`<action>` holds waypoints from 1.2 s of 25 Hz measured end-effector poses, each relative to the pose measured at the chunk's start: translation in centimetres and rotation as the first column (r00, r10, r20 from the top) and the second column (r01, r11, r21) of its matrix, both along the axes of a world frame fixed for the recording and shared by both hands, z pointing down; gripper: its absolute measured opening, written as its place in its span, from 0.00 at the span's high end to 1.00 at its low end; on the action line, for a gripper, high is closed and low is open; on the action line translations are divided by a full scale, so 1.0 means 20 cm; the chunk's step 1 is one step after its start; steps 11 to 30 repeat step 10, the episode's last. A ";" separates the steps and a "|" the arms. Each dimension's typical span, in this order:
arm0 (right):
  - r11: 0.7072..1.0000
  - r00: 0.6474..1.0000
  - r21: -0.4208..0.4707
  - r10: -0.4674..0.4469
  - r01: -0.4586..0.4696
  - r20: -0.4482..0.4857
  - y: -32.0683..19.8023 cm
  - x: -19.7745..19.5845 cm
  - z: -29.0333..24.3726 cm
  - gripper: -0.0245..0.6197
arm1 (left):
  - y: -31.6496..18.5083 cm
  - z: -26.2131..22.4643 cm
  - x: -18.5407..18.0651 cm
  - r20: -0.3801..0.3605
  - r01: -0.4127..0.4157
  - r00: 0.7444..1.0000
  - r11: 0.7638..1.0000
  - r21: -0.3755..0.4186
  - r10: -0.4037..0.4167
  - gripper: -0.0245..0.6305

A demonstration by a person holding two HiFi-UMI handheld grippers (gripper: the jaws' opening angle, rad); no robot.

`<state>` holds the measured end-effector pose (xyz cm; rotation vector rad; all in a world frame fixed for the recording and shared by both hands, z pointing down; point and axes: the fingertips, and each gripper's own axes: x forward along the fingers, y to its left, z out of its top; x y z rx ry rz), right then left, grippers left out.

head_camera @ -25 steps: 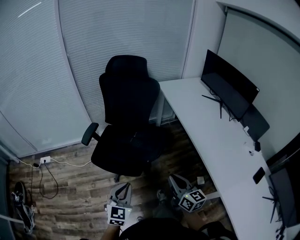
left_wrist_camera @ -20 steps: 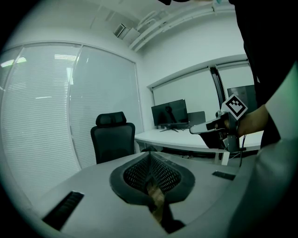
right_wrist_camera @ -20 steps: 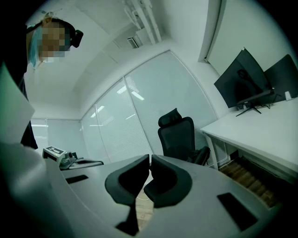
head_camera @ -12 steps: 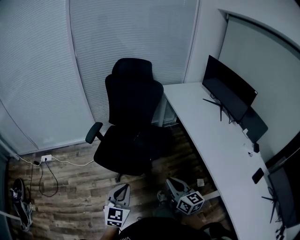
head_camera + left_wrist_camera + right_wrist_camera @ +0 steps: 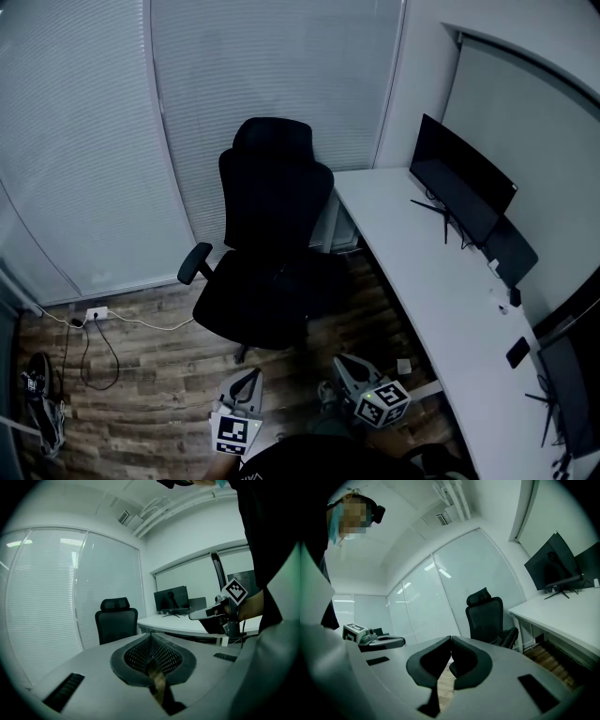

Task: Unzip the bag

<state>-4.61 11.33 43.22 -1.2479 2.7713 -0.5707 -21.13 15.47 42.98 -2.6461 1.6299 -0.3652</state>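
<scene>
No bag shows in any view. Low in the head view, in front of the person's body, my left gripper (image 5: 247, 381) and right gripper (image 5: 343, 364) are held side by side over the wooden floor, both pointing toward the chair. In the left gripper view, the left gripper (image 5: 150, 636) has its jaws shut, meshed pads together and nothing between them. The right gripper (image 5: 451, 639) is likewise shut on nothing in its own view. Each gripper appears in the other's view: the right gripper (image 5: 208, 613) and the left gripper (image 5: 377, 641).
A black office chair (image 5: 272, 253) stands ahead on the wooden floor. A long white desk (image 5: 412, 272) runs along the right, carrying a dark monitor (image 5: 464, 187). Blinds cover the glass wall behind. A socket with cables (image 5: 89, 323) and shoes (image 5: 36, 403) lie at left.
The head view has swung slightly, so the chair and desk sit a little further right and lower. Both grippers stay low at the bottom edge, barely moved.
</scene>
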 end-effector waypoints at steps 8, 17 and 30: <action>1.000 1.000 -0.009 0.004 -0.004 0.007 -0.02 -0.01 0.01 0.90 | -0.01 0.00 0.01 -0.006 -0.006 1.000 1.000 -0.003 0.006 0.93; 1.000 1.000 -0.011 0.004 -0.004 0.008 -0.03 0.00 0.01 0.90 | -0.02 0.00 0.01 -0.005 -0.005 1.000 1.000 -0.007 0.005 0.93; 1.000 1.000 -0.011 0.004 -0.004 0.008 -0.03 0.00 0.01 0.90 | -0.02 0.00 0.01 -0.005 -0.005 1.000 1.000 -0.007 0.005 0.93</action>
